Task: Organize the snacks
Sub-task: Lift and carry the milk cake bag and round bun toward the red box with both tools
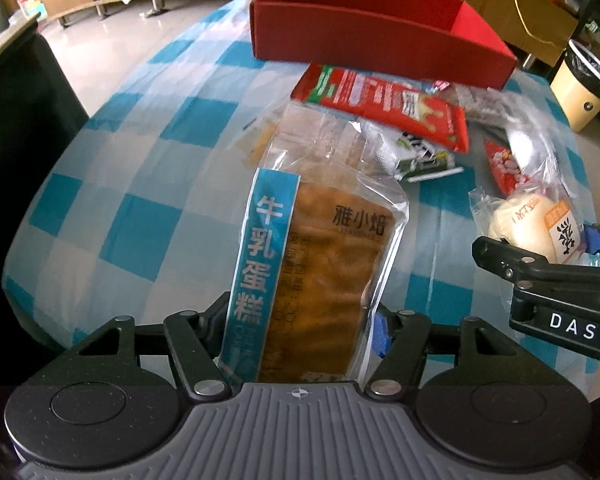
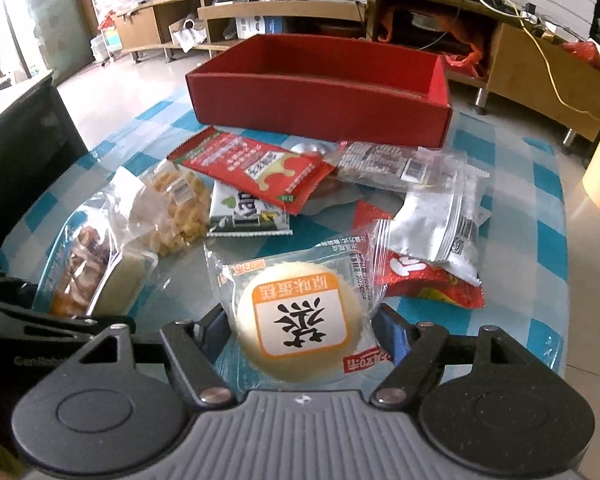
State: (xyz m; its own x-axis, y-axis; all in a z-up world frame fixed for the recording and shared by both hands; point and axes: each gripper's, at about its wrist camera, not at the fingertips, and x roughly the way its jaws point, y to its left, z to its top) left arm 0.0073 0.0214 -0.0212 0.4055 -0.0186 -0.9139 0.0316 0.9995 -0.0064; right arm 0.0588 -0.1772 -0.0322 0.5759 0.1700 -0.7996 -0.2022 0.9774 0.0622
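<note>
1. Left tongs (image 1: 300, 326) grip a clear cake packet with a blue strip (image 1: 316, 256), held lengthwise between the pads, raised above the tabletop (image 1: 132, 184).
2. Right tongs (image 2: 304, 330) are clamped on a wrapped round bun (image 2: 300, 320), its orange-bordered label facing up.
3. Red box (image 2: 320, 96) stands at the far side, open-topped.
4. Loose snack pile lies between box and tongs: red sachet (image 2: 256, 168), silver pouch (image 2: 436, 228), bag of yellow pieces (image 2: 176, 208).

Home living room. Low wooden TV cabinet (image 2: 284, 12) along wall, tiled floor (image 2: 112, 92), checkered tablecloth (image 1: 140, 184), waste bin (image 1: 580, 88) nearby.
</note>
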